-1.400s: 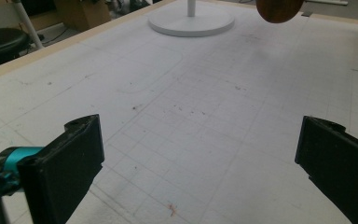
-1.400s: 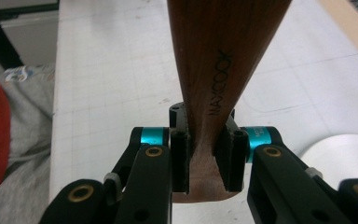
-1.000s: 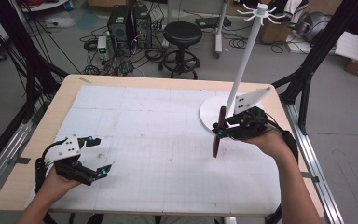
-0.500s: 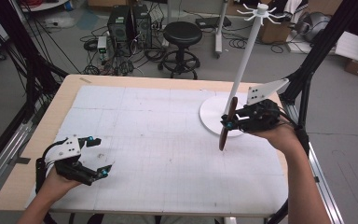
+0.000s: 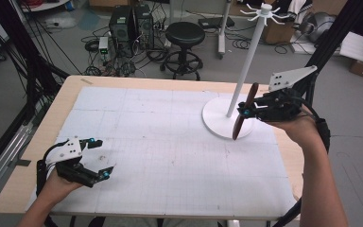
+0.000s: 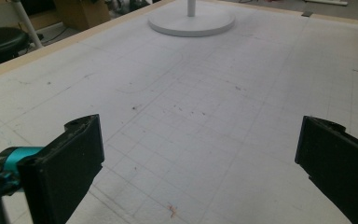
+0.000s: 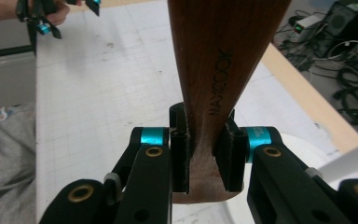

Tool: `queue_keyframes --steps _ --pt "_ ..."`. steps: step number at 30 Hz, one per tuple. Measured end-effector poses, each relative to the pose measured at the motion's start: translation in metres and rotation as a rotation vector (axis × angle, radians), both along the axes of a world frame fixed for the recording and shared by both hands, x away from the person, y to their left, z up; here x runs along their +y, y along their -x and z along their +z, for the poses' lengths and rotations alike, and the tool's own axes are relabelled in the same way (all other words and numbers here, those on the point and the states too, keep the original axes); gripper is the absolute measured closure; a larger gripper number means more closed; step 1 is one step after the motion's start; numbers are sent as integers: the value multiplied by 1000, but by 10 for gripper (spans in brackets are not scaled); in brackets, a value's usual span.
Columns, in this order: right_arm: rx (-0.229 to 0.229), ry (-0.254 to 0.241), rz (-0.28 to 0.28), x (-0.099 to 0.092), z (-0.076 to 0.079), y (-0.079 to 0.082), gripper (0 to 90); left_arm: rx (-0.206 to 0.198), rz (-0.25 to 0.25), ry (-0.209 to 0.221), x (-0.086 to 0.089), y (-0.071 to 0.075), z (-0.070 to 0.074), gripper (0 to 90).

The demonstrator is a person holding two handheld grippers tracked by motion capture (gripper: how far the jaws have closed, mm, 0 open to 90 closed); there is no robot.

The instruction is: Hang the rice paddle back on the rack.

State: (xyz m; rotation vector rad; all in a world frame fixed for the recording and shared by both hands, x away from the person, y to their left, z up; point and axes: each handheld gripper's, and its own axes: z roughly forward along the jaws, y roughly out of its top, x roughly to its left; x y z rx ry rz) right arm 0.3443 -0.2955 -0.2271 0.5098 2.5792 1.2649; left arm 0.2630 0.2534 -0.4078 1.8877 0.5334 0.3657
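1. While the right gripper [image 5: 245, 112] clenches a wooden spatula [image 5: 244, 111] at centre right of the high view, the tool hangs off the table, beside the white stand [image 5: 246, 59]. In the right gripper view the jaws pinch the spatula's [image 7: 223, 70] narrow neck; its broad end fills the top of the frame.
2. Judged step: carry the spatula up to the hooks [image 5: 263, 11] at the stand's top, upper right of the high view, and hang it there.
3. To do it well: keep the grip firm on the neck, raise the tool beside the pole without knocking it, and turn the hand so the handle end meets a hook. Whether the handle has a hole I cannot tell.
4. Left gripper [image 5: 97, 157] rests at lower left of the high view, jaws released and apart, nothing between them; the left gripper view confirms bare mat ahead.
5. Surroundings: round base [image 5: 222, 120] on the mat [image 5: 151, 137], just under the spatula; stool [image 5: 184, 35] and computer boxes [image 5: 132, 23] on the floor beyond the table.
6. Obstacles: the slanted pole and the neighbouring hooks crowd the approach; a bump could rock the stand.
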Motion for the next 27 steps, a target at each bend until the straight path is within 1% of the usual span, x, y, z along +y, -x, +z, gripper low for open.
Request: queue_keyframes --steps 3,8,9,10,12,17,21,24,27 --pt "-1 -5 -10 -5 4 -2 779 -2 0 1 0 0 0 17" --pt "7 -12 -48 -13 12 -5 779 -1 1 1 1 -1 0 17" --pt "-6 -9 -55 -14 14 -6 779 1 2 2 1 -1 0 17" --pt "0 -15 -64 -16 16 -7 779 1 1 3 1 -1 0 17" --pt "-7 -16 -74 -18 19 -8 779 2 4 5 1 -1 0 17" --pt "-16 -26 -85 -23 29 -11 779 2 3 5 1 -1 0 17" --pt "-12 -17 -112 -25 37 -12 780 2 3 5 1 -1 0 17" --pt "-27 -18 -110 -26 42 -13 779 4 2 4 1 -1 0 17" --pt "-29 -22 -121 -29 47 -15 779 4 2 4 1 -1 0 17"
